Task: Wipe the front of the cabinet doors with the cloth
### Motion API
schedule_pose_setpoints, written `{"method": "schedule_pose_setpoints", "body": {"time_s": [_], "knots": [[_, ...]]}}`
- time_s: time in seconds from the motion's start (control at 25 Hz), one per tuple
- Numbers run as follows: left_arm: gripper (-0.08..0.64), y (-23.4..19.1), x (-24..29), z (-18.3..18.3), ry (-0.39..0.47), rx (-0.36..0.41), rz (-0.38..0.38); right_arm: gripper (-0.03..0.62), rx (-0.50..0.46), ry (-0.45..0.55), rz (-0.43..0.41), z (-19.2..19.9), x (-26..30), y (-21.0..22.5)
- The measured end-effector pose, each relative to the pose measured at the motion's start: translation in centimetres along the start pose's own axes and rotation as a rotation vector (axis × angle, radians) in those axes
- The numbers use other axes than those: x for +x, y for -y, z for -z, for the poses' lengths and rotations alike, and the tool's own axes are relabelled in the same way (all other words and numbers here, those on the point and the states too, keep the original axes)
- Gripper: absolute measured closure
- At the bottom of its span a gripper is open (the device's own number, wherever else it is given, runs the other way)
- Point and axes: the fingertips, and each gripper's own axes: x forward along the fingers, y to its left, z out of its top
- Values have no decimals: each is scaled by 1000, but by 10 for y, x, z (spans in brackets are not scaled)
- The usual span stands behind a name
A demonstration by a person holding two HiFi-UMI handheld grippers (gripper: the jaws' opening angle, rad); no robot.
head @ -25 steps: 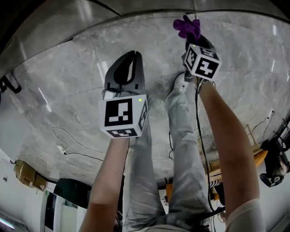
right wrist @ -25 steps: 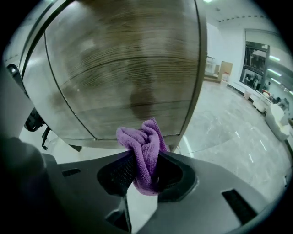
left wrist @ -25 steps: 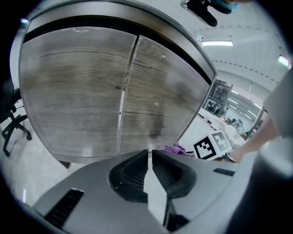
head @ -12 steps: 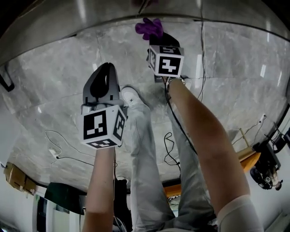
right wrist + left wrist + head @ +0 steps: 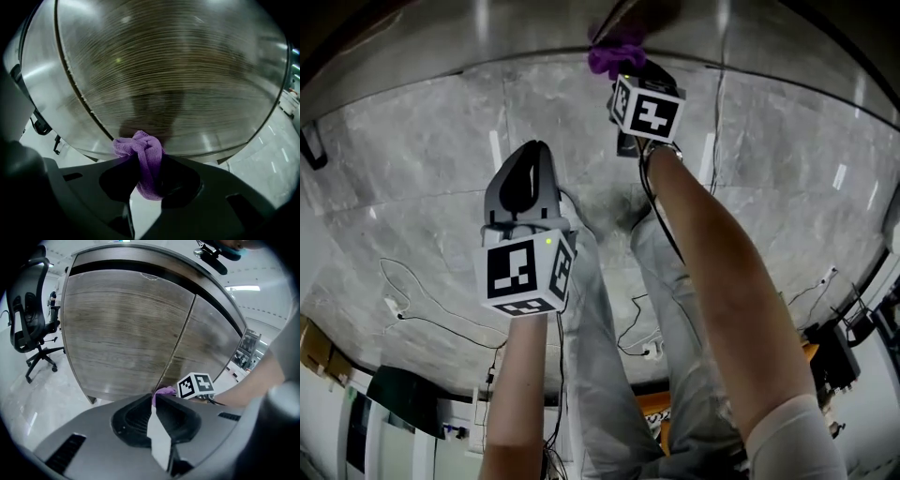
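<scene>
Purple knitted cloth [image 5: 140,145] at brown wood-grain cabinet door [image 5: 178,70]
It sits pinched between the right gripper [image 5: 147,158] fingers; the left gripper [image 5: 153,400] fingers are pressed together.

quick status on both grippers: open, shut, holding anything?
left gripper: shut, nothing between its jaws.
right gripper: shut on the purple cloth.

The cloth [image 5: 140,147] is seen as a soft purple fabric with a fine, looped, matt weave. The cabinet doors [image 5: 178,70] are faced in brown wood grain and finished smooth, with a dull sheen in which light patches are reflected. The floor [image 5: 403,178] is laid in grey veined stone, polished glossy. The left gripper [image 5: 153,398] is moulded in matt grey plastic.
</scene>
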Motion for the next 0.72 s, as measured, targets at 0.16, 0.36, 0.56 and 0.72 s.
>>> {"method": "schedule_pose_setpoints", "body": {"time_s": [0.16,0.36,0.56,0.72], "knots": [[528,38,14,-6,14,1,19,472,-18,-23,10,1,-4,37],[528,94,32,-13,35,6,53,472,15,-20,69,1,-19,109],[528,140,48,-9,35,17,84,472,26,-35,132,4,-30,185],[528,169,58,-4,22,36,99,472,42,-26,182,4,-41,235]]}}
